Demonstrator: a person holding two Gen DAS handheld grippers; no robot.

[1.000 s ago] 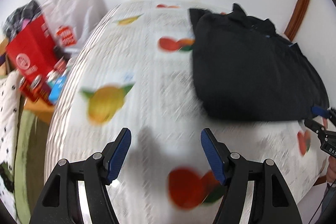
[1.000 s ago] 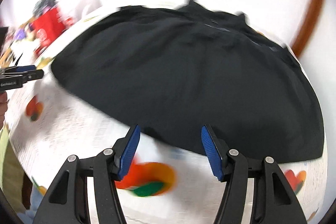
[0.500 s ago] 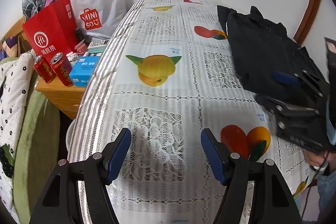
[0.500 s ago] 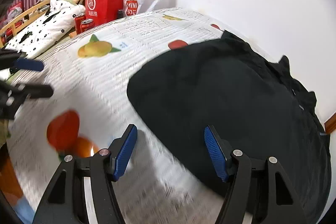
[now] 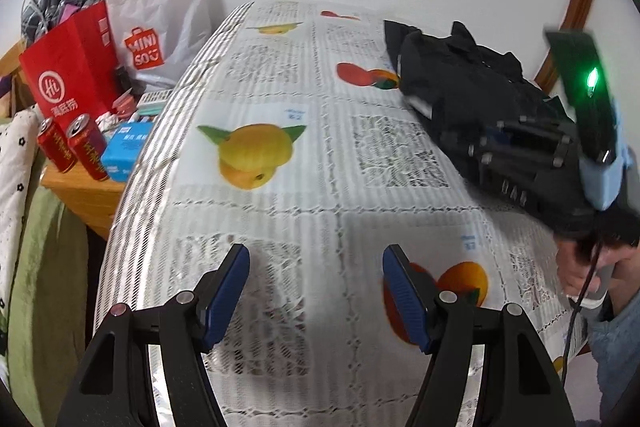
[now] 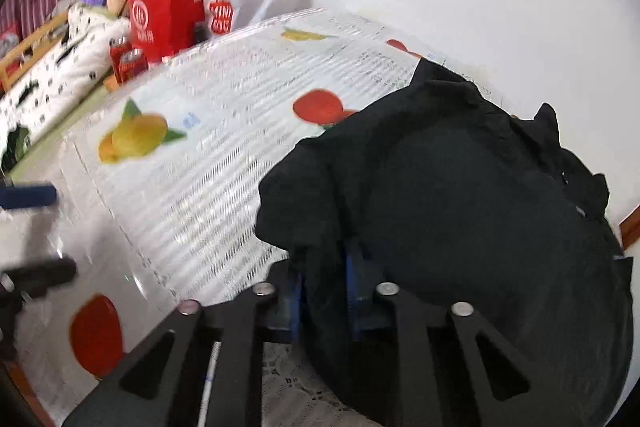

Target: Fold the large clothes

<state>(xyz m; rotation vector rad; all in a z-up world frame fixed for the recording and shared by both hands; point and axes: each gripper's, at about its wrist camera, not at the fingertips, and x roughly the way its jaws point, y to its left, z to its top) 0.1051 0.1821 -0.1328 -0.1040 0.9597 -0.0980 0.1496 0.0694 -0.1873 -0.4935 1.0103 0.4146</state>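
Observation:
A folded black garment (image 6: 460,195) lies on the right side of a table with a white lace, fruit-printed cloth (image 5: 288,163); it also shows in the left wrist view (image 5: 452,83). My right gripper (image 6: 324,279) is shut on the garment's near left edge, with cloth bunched between the blue pads. The right gripper's body shows at the right of the left wrist view (image 5: 532,155), over the garment. My left gripper (image 5: 316,295) is open and empty above the bare cloth near the table's front; its blue finger shows at the left of the right wrist view (image 6: 28,195).
Left of the table stand a red paper bag (image 5: 68,67), a white Miniso bag (image 5: 156,27), two red cans (image 5: 74,153) and a blue box (image 5: 124,151) on a wooden stand. A bed with spotted bedding (image 6: 52,67) is further left. A white wall is behind.
My right gripper moved in and shut on the garment's left edge, bunching it up. My left gripper stayed open over the bare cloth, left of the garment.

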